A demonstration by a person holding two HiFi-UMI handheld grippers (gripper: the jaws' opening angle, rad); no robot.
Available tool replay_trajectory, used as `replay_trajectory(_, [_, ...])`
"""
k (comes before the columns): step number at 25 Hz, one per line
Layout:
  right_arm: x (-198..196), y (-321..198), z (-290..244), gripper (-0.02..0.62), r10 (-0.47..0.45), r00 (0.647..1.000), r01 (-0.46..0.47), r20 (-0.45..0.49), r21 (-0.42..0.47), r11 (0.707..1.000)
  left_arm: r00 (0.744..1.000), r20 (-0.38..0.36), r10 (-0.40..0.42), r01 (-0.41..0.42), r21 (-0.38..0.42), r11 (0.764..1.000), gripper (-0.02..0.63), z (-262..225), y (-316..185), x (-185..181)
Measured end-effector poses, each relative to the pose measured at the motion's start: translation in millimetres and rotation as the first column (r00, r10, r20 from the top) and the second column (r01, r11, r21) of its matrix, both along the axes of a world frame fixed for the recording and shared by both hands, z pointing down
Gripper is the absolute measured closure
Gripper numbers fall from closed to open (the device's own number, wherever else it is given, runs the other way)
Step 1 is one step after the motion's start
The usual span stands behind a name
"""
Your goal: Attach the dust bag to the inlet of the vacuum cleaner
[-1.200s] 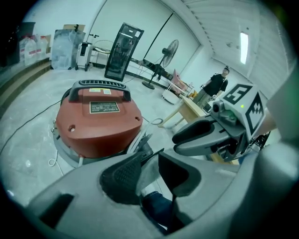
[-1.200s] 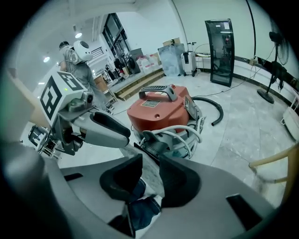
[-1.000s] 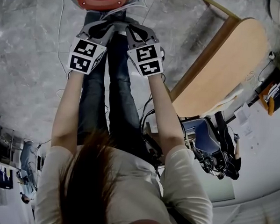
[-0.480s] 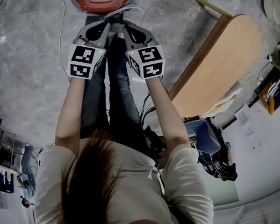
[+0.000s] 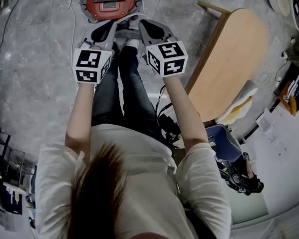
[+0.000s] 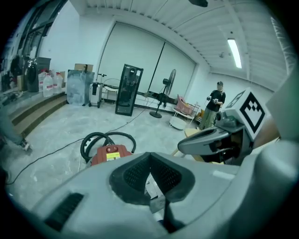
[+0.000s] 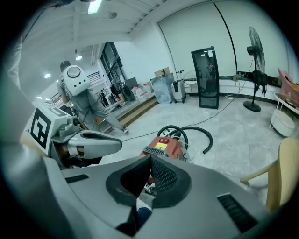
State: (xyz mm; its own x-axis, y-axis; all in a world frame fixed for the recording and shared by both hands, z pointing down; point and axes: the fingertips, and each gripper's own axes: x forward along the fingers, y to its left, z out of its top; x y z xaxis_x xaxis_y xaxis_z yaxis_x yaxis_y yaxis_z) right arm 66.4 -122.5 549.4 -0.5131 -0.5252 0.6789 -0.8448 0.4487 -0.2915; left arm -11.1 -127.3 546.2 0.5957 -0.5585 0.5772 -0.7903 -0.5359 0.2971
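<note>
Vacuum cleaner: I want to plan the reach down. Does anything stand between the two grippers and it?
Nothing visible does. The vacuum cleaner lies on the floor beyond the shut left gripper and right gripper; its hose curls behind it.

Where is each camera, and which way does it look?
Head view: on the head, looking down at the vacuum; hair, arms, legs, left gripper, right gripper show.
Left gripper view: on that gripper, facing the vacuum; own jaws and right gripper show.
Right gripper view: on that gripper, facing the vacuum; own jaws and left gripper show.
All three share the vacuum.
</note>
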Motion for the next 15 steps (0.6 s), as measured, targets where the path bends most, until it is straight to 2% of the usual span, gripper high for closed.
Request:
replay_trajectory(7, [9,-22,-94,0.594,0.048,0.996,-0.054,0.081,0.081,0.995,1.0,-0.005,-0.009,0.009,0.086,0.996,0.589,-72,-13,-5])
replay_trajectory(11, [12,-27,-139,0.594,0.05,0.995,-0.063,0.088,0.146,0.987,0.999,-0.028,-0.023,0.026,0.121,0.992,0.589,-109,-23,-3])
replay_trajectory(15, [24,-26,-169,0.594,0.069,0.994,-0.083,0.089,0.173,0.981,0.998,-0.058,-0.039,0.046,0.13,0.99,0.589,-145,-29,10])
